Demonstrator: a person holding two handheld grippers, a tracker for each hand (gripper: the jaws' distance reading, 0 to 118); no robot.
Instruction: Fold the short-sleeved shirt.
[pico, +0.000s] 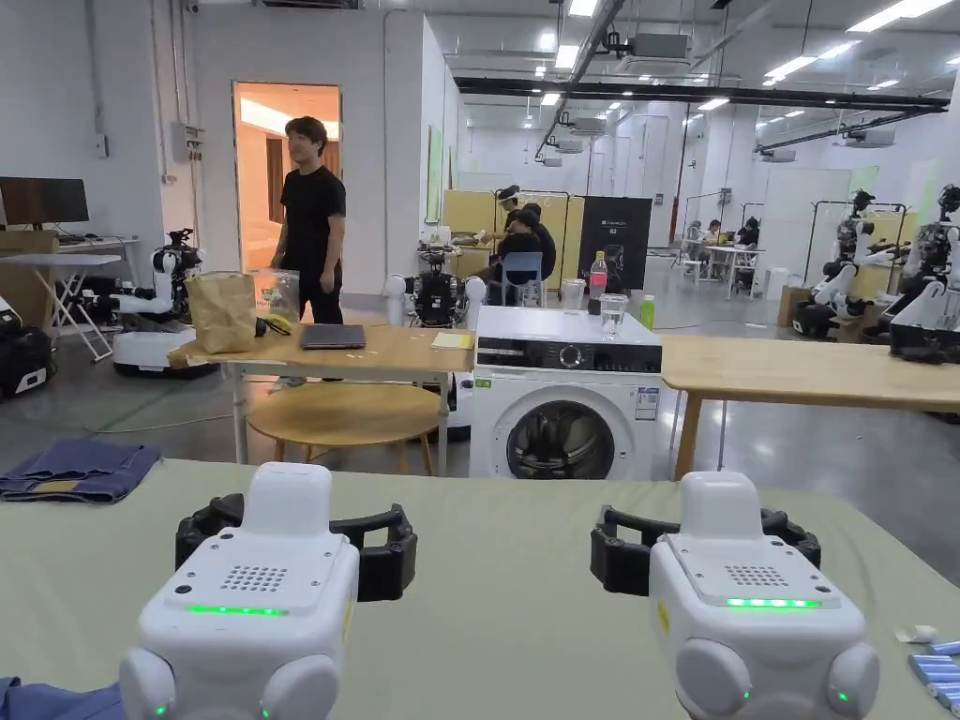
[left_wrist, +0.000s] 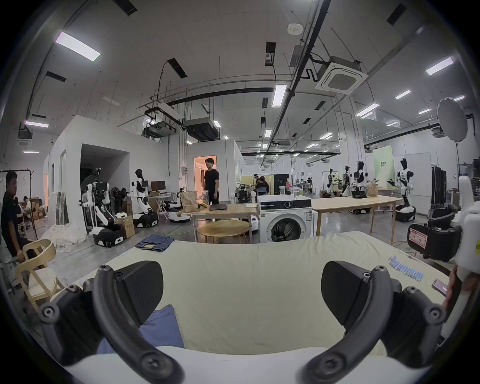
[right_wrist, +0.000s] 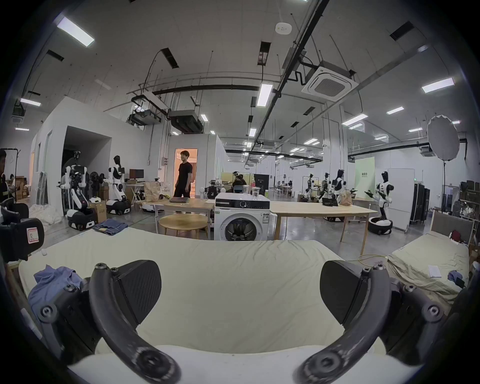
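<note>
The left gripper (left_wrist: 241, 293), a white-bodied tool with two black curved jaws, stood wide open in its own view, the textured pads far apart with nothing between them but bare bedding. The right gripper (right_wrist: 240, 293), built the same, gaped just as wide and held nothing either. In the head view both white housings, left (pico: 295, 548) and right (pico: 703, 548), hung side by side, well apart, above the pale green sheet-covered bed (pico: 506, 525) — whether any jaw touched the sheet could not be told.

The crumpled blue short-sleeved shirt (left_wrist: 161, 327) lay on the sheet behind and under the left gripper's left jaw, untouched so far as the pictures showed. From the right gripper's view the same shirt (right_wrist: 54, 280) sat bunched beyond that gripper's left jaw, towards the near left corner of the bed.

Farther out to the left, folded blue denim jeans (pico: 80, 469) rested at the far left edge of the bed. To the right of the right gripper, a row of small light-blue cylinders (left_wrist: 406, 271) lay near the bed's right edge.

Straight ahead, past the bed's far edge, stood a white front-loading washing machine (pico: 562, 403) between two light wooden tables — the left table (pico: 375, 356) carried a brown paper bag (pico: 223, 311). Behind it a person in a black T-shirt (pico: 311, 225) stood by a lit doorway.
</note>
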